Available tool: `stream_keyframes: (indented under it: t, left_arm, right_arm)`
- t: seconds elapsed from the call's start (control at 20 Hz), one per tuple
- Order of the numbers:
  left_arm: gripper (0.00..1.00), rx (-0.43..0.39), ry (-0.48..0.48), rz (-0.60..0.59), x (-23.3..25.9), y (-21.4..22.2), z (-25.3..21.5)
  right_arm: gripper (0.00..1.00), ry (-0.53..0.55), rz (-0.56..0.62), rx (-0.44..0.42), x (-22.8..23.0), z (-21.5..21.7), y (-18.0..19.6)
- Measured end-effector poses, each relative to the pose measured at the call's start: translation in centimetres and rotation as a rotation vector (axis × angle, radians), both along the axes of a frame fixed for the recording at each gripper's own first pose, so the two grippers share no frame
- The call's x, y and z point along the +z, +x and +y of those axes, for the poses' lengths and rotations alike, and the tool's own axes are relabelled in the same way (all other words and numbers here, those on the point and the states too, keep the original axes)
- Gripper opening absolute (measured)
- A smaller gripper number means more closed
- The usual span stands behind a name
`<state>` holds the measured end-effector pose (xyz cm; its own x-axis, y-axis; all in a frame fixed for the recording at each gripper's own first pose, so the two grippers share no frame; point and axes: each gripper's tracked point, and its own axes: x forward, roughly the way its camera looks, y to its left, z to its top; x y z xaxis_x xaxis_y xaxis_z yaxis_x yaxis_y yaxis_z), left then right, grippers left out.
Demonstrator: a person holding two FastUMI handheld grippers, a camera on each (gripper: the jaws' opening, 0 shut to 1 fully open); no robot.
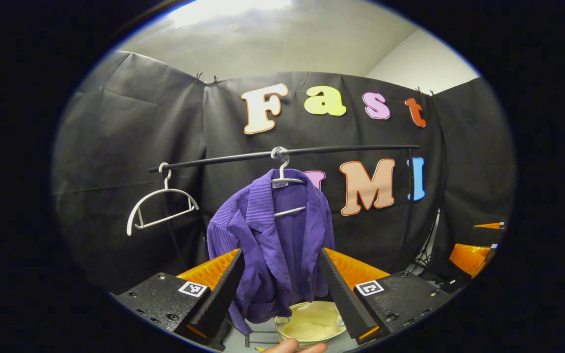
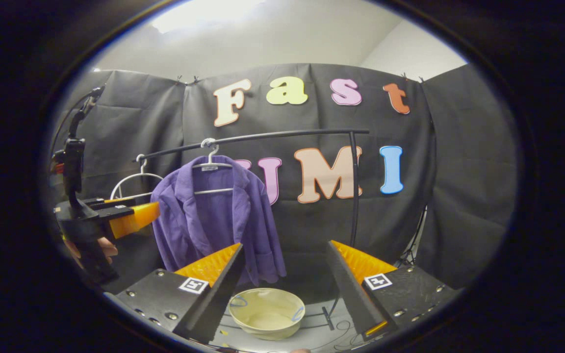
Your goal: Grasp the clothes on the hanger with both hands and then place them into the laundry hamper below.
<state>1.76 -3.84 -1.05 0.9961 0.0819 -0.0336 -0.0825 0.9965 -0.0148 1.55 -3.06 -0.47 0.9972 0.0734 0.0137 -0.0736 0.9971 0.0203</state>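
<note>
A purple jacket (image 1: 272, 235) hangs on a white hanger (image 1: 282, 179) from the black rail (image 1: 341, 148). My left gripper (image 1: 280, 251) is open, and its fingers frame the jacket's lower half from a short way off without touching it. The cream laundry hamper (image 1: 312, 321) stands on the floor below. In the right gripper view the jacket (image 2: 214, 215) hangs left of centre with the hamper (image 2: 267, 311) under it. My right gripper (image 2: 285, 244) is open and holds nothing. The left gripper (image 2: 140, 215), held by a hand (image 2: 106, 250), is just left of the jacket.
An empty white hanger (image 1: 162, 206) hangs further left on the rail. The rail's upright post (image 2: 353, 186) stands right of the jacket. The right gripper (image 1: 483, 240) shows at the far right edge of the left gripper view. A fingertip (image 1: 292, 347) shows at the bottom.
</note>
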Motion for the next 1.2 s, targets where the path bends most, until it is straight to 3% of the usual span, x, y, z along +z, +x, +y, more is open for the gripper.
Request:
stream_keyframes:
  t: [0.35, 0.85, 1.2]
  left_arm:
    - [0.94, -0.004, 0.059, 0.023, -3.3, 2.7, 0.1]
    - [0.96, -0.1, 0.051, 0.181, -15.0, 10.5, -0.4]
    - [0.96, -0.188, 0.003, 0.242, -18.0, 15.6, 0.7]
  right_arm:
    - [1.0, 0.082, 0.024, 0.044, -1.6, 1.7, 3.9]
    - [0.99, -0.011, 0.156, -0.007, -3.6, 3.5, 10.0]
    - [1.0, 0.012, 0.217, 0.01, -4.8, 9.2, 16.7]
